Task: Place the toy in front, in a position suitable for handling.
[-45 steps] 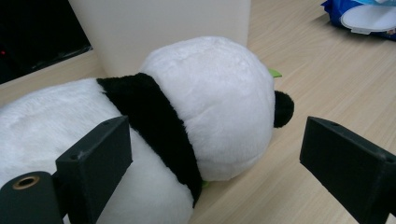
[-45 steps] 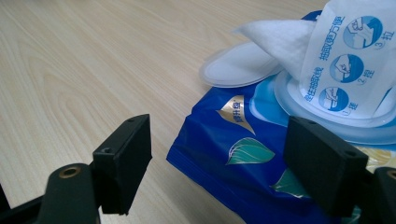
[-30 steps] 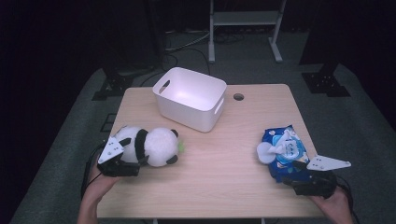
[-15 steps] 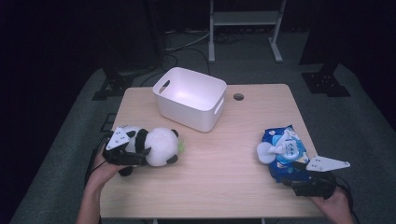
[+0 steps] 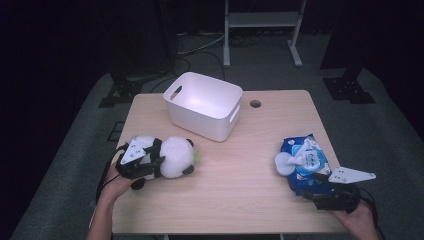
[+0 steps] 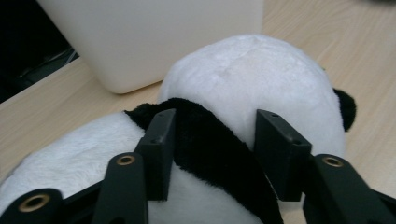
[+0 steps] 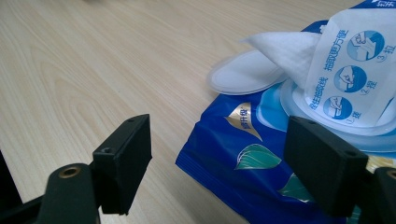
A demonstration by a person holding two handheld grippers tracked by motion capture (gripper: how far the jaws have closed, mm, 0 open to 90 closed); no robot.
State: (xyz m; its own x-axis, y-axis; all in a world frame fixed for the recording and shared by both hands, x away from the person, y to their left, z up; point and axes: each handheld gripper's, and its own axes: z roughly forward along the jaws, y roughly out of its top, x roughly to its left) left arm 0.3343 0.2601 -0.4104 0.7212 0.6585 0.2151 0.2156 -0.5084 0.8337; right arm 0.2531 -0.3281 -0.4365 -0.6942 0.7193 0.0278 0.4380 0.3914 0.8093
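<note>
My left fingers (image 6: 212, 154) have just closed on the plush panda (image 6: 243, 88); right fingers (image 7: 233, 163) gape beside the wipes pack (image 7: 261, 154).

The right gripper (image 7: 217, 163) is hovering low over the table (image 7: 93, 60) with its jaws standing wide apart. The blue wipes pack (image 7: 261, 158) is lying just beyond them, its round lid (image 7: 243, 72) flipped open and a white wipe (image 7: 285, 46) sticking up from it.
</note>
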